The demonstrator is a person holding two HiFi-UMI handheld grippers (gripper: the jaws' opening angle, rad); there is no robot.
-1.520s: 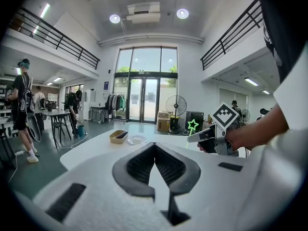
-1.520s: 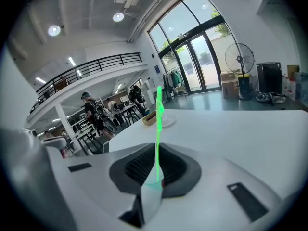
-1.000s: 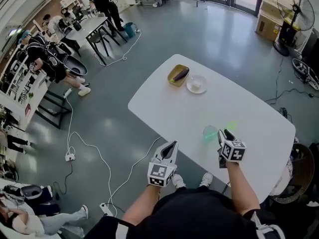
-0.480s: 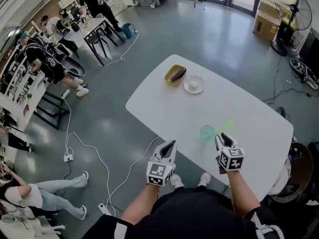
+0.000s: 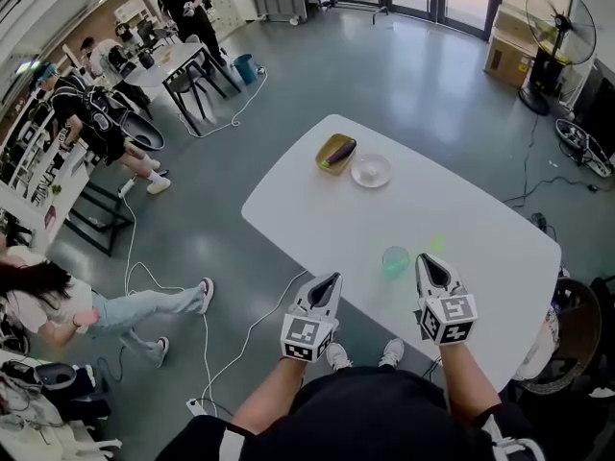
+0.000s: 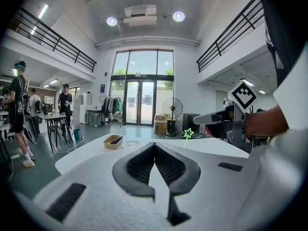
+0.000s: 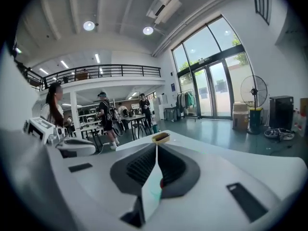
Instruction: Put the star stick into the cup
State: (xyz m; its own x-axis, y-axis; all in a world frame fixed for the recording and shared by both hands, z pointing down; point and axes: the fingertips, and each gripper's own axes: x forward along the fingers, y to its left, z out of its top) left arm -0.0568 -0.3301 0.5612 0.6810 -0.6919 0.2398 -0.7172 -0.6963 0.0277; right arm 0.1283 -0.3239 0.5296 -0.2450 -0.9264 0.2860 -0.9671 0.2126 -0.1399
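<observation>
A translucent green cup (image 5: pixel 395 260) stands near the front edge of the white table (image 5: pixel 317 219). The green star stick (image 5: pixel 438 245) shows as a faint glow just right of the cup. In the left gripper view its star (image 6: pixel 188 133) stands tilted above the table, its lower end hidden. My right gripper (image 5: pixel 430 261) is right of the cup and short of it. Its jaws are closing with nothing between them, and the tips meet in the right gripper view (image 7: pixel 157 146). My left gripper (image 5: pixel 332 279) hovers off the table's edge, shut and empty (image 6: pixel 155 144).
At the table's far end are a yellow tray (image 5: pixel 336 151) holding a dark object and a white dish (image 5: pixel 371 170). A standing fan (image 5: pixel 562 27) and a box are at the back right. People, tables and floor cables fill the left side.
My right gripper has drawn back from the cup toward me and its jaws have come together. The star stick stays beside the cup. The left gripper has barely moved.
</observation>
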